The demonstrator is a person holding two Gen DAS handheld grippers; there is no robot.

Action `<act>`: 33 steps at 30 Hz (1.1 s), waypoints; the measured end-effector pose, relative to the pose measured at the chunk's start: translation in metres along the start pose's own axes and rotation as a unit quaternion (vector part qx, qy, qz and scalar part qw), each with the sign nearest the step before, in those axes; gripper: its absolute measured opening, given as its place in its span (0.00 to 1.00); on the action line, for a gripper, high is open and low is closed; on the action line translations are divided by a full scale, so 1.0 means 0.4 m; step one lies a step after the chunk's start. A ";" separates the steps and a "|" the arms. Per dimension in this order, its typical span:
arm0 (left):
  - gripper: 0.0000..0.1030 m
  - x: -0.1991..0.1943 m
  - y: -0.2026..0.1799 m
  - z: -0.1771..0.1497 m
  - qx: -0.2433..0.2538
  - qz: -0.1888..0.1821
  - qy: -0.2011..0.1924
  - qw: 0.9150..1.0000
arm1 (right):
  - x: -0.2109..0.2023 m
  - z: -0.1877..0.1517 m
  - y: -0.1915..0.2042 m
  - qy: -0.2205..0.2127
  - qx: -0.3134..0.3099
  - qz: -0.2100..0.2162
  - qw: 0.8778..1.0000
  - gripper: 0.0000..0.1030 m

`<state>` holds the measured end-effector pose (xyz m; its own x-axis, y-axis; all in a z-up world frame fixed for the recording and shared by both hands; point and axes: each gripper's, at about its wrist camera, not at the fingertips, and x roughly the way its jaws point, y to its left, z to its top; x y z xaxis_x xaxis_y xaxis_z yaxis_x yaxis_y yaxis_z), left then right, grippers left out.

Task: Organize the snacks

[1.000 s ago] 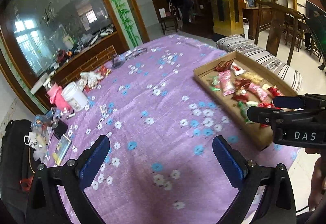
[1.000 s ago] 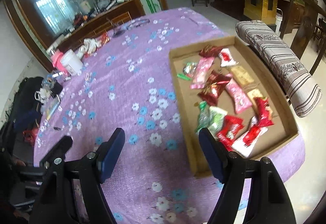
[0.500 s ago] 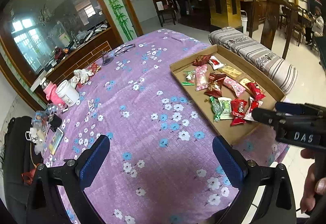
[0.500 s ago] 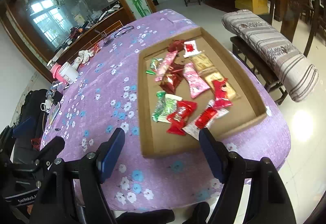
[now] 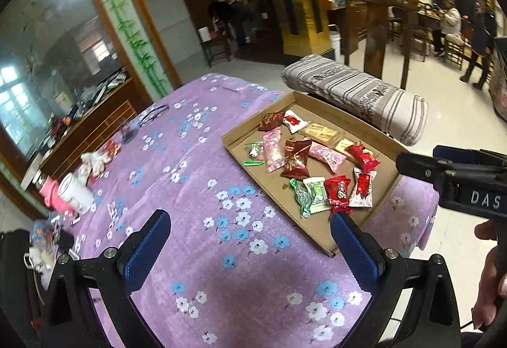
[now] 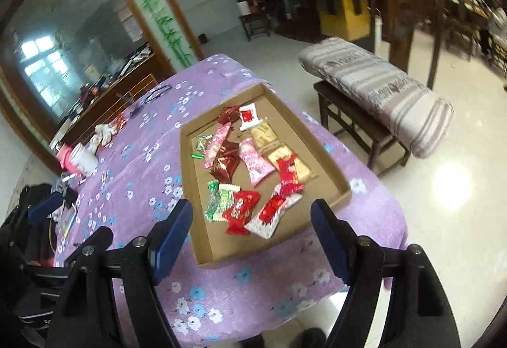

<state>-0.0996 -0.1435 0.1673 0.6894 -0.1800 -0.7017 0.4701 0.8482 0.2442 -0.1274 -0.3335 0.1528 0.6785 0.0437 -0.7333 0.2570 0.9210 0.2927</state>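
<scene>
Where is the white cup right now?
The white cup sits at the table's far left edge in both views, against a pink bottle, well left of the cardboard tray.

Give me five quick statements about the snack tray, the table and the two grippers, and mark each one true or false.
1. The snacks lie inside the cardboard tray. True.
2. The left gripper is shut on a snack. False: it is open and holds nothing.
3. The right gripper is open. True.
4. The tablecloth is plain green. False: it is purple with white and blue flowers.
5. The white cup stands in the tray. False: it stands on the cloth, far from the tray.
</scene>
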 end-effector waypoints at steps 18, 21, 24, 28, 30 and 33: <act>0.99 0.002 -0.011 -0.050 -0.020 -0.019 0.021 0.999 | -0.016 -0.042 0.020 0.026 -0.024 -0.022 0.999 0.74; 0.99 -0.001 -0.002 -0.050 -0.019 -0.013 0.018 1.000 | -0.019 -0.040 0.029 0.025 -0.024 -0.020 0.999 0.74; 0.99 -0.002 0.006 -0.050 -0.016 -0.010 0.011 1.000 | -0.021 -0.048 0.045 0.018 -0.029 -0.015 0.999 0.74; 0.99 0.000 0.003 -0.045 -0.009 -0.002 0.011 1.000 | -0.012 -0.052 0.050 0.024 -0.031 -0.011 0.999 0.74; 0.99 -0.009 -0.001 -0.039 -0.006 -0.003 0.007 1.000 | -0.021 -0.037 0.044 0.018 -0.024 -0.010 1.000 0.74; 0.99 -0.018 -0.011 -0.038 -0.001 0.000 0.005 1.000 | -0.030 -0.025 0.045 0.011 -0.027 -0.010 1.000 0.74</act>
<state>-0.1151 -0.1384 0.1612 0.6846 -0.1745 -0.7077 0.4678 0.8498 0.2430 -0.1377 -0.3135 0.1607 0.6581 0.0337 -0.7522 0.2313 0.9416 0.2446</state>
